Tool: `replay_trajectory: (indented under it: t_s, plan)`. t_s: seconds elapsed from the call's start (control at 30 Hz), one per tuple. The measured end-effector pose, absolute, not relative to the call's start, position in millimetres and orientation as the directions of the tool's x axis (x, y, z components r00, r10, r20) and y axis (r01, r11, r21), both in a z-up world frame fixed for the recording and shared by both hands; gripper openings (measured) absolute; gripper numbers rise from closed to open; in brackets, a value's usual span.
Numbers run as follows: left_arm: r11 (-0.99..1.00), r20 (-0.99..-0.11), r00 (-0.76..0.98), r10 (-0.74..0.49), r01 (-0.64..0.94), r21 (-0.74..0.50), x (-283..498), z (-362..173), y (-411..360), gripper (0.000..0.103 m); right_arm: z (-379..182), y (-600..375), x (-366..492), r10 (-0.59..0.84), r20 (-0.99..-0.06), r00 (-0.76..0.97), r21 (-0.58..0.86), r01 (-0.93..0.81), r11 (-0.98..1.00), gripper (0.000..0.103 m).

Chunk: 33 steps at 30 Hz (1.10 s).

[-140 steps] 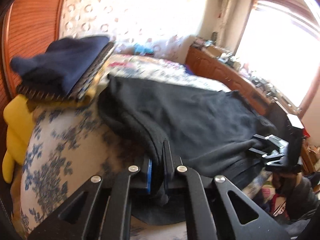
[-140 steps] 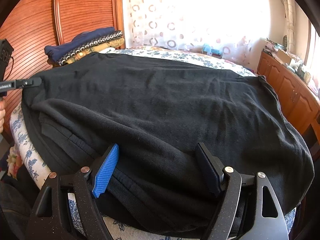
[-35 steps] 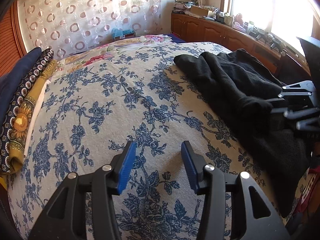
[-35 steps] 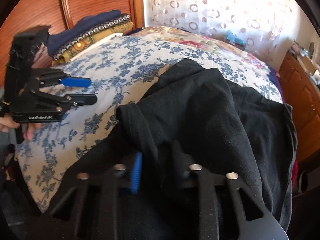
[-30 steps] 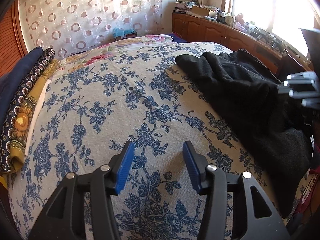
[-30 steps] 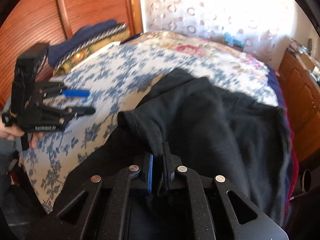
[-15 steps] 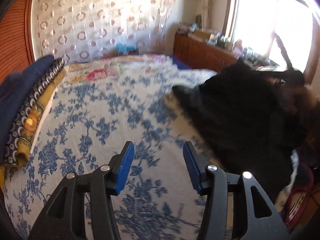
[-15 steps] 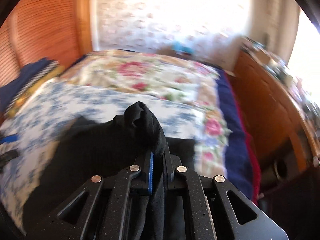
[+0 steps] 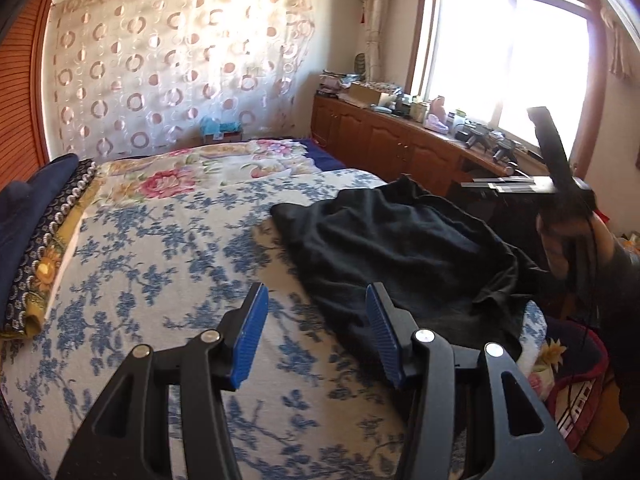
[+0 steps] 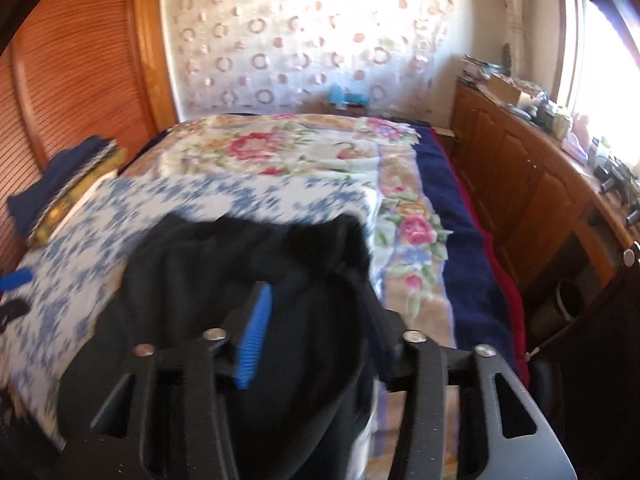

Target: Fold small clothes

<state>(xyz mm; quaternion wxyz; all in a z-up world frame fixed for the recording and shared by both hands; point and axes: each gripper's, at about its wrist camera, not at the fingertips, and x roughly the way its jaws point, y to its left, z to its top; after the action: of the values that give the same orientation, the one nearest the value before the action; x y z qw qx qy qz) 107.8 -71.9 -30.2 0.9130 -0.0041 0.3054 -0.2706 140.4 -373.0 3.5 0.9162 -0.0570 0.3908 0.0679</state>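
A black garment (image 9: 400,240) lies bunched on the right side of the bed with the blue floral sheet (image 9: 160,248). My left gripper (image 9: 316,328) is open and empty, above the sheet just left of the garment's near edge. My right gripper (image 10: 316,320) is open, its blue pad apart from the other finger; the black garment (image 10: 240,272) lies loose between and under the fingers, blurred. In the left wrist view the right gripper (image 9: 560,184) shows at the right, above the garment's far end.
A pile of folded clothes (image 9: 28,232) sits at the bed's left edge by the wooden headboard (image 10: 80,80). A wooden cabinet (image 9: 400,140) with clutter runs under the window on the right. A flowered blanket (image 10: 300,152) covers the far bed.
My right gripper lifted the garment and moved it toward the bed's right side, then opened and let it drop. My left gripper stayed open and hardly moved.
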Motion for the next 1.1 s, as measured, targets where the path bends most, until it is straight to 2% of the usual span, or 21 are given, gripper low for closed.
replay_trajectory:
  t_s: [0.37, 0.53, 0.8, 0.87, 0.97, 1.03, 1.1]
  plan:
    - [0.842, -0.545, 0.665, -0.510, 0.517, -0.156, 87.4, -33.4, -98.9, 0.051, -15.8, -333.2, 41.2, 0.138, -0.695, 0.706, -0.027, -0.217, 0.976, 0.058]
    - [0.840, -0.547, 0.666, -0.507, 0.524, -0.141, 79.4, -33.9, -103.6, 0.051, -24.8, -312.2, 24.0, 0.163, -0.678, 0.717, -0.022, -0.242, 0.970, 0.058]
    - [0.843, -0.561, 0.663, -0.496, 0.522, -0.129, 74.8, -40.2, -105.1, 0.051, -40.1, -298.2, 28.0, 0.175, -0.701, 0.692, -0.024, -0.268, 0.963, 0.057]
    - [0.843, -0.566, 0.659, -0.495, 0.522, -0.130, 74.6, -42.5, -105.7, 0.051, -43.3, -297.0, 29.7, 0.163, -0.708, 0.687, -0.038, -0.268, 0.963, 0.048]
    - [0.841, -0.569, 0.654, -0.498, 0.524, -0.134, 74.4, -45.0, -106.6, 0.051, -48.5, -297.3, 27.3, 0.127, -0.712, 0.691, -0.078, -0.258, 0.963, 0.028]
    - [0.841, -0.571, 0.653, -0.498, 0.525, -0.133, 73.8, -46.1, -108.2, 0.051, -50.9, -300.2, 24.4, 0.132, -0.716, 0.686, -0.077, -0.265, 0.961, 0.010]
    - [0.839, -0.574, 0.648, -0.500, 0.528, -0.134, 73.7, -47.2, -109.5, 0.051, -49.2, -305.1, 19.2, 0.138, -0.708, 0.693, -0.071, -0.264, 0.962, 0.007]
